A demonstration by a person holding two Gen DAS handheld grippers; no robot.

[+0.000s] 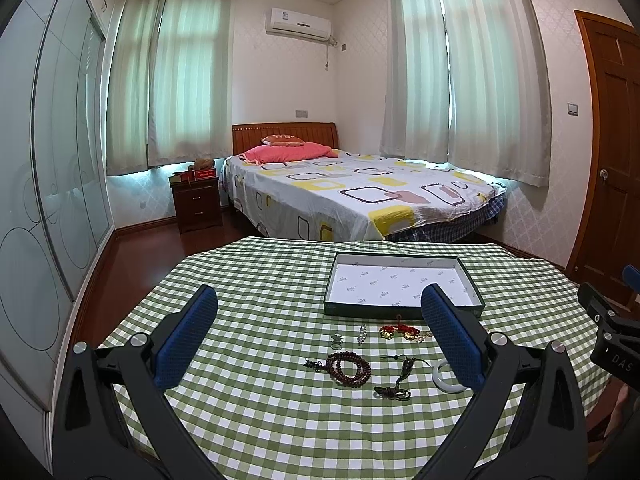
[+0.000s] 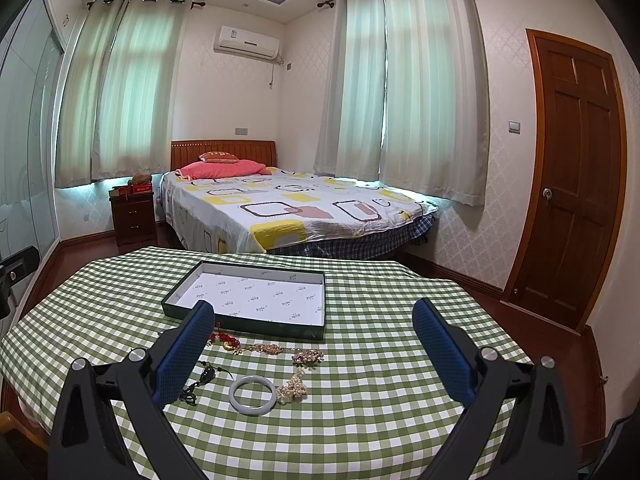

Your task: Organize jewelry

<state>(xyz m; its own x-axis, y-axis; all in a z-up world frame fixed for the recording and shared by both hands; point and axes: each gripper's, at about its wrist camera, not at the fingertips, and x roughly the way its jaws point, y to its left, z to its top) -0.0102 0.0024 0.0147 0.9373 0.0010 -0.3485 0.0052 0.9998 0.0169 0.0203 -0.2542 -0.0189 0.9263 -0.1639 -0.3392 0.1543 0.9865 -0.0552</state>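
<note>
Both grippers, left gripper (image 1: 320, 336) and right gripper (image 2: 312, 352), gaped empty; we judged the white bangle (image 2: 253, 395) rigid, slippery, best pinched across its rim.

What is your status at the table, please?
Left gripper open, right gripper open, both empty. Tray empty; bead bracelet, white bangle, pearls on cloth beside it. Nothing in the way.

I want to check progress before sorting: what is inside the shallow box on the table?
The box holds only its white printed lining; no jewelry shows inside. The left gripper's finger covers one near corner in its view; the right view shows most of the floor.
</note>
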